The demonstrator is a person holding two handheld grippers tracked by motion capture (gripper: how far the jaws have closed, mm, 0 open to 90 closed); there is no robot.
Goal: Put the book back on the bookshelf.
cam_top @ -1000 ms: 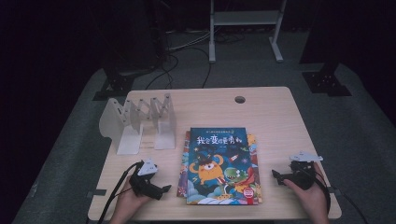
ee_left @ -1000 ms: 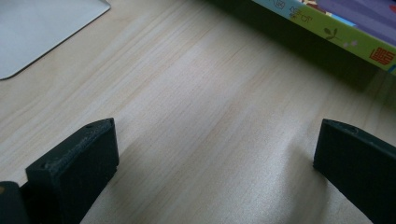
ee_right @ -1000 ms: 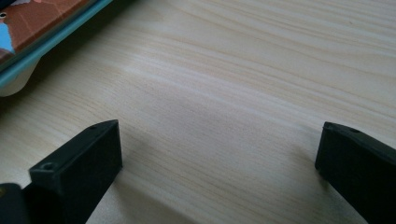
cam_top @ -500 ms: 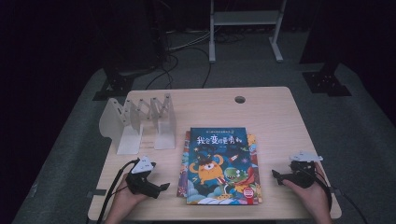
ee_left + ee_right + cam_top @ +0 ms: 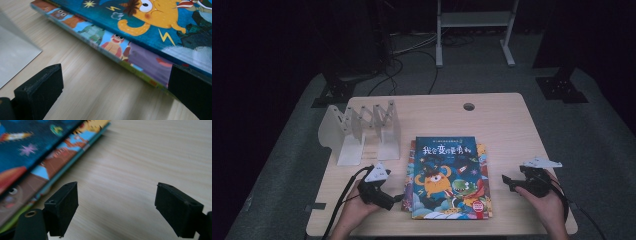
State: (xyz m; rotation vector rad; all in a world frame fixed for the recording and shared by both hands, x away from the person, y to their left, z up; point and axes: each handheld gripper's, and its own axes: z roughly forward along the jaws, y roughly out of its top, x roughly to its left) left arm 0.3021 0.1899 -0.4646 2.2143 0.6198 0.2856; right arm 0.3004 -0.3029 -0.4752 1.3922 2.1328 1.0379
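A stack of picture books (image 5: 447, 177) lies flat on the front half of the tabletop (image 5: 507, 125), between the two hands. Its long axis runs from the near edge toward the far edge, and the title on the top cover reads upright from the person's side, so the tops of the books point away from the person. The lower books stick out a little past the top one at the left and right.

The left gripper (image 5: 398, 199) sits at the stack's near left corner, its jaws wide apart with bare tabletop between them; in the left gripper view one jaw stands just in front of the lower book's edge (image 5: 120, 51).

The right gripper (image 5: 508, 181) rests just off the stack's right edge. Its jaws have just been closing, yet they stand apart with nothing between them.

An expanding white book rack (image 5: 362, 132) stands at the back left of the tabletop, its slots holding nothing.
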